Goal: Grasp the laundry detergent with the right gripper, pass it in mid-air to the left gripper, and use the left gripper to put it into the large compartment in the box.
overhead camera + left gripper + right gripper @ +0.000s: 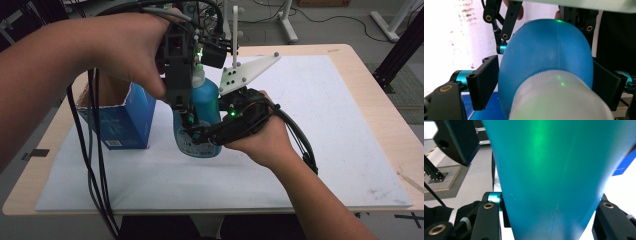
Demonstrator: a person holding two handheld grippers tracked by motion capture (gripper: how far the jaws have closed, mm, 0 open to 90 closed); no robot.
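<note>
The table [350, 100] carried a white mat [320, 150] and a blue box [125, 120]. Just beside the box stood the blue bottle [202, 117], clamped low by the right gripper [200, 136]. The left gripper [186, 107] straddled its shoulder; pad contact was unclear. The bottle's cap [559, 97] was blurred.
</note>
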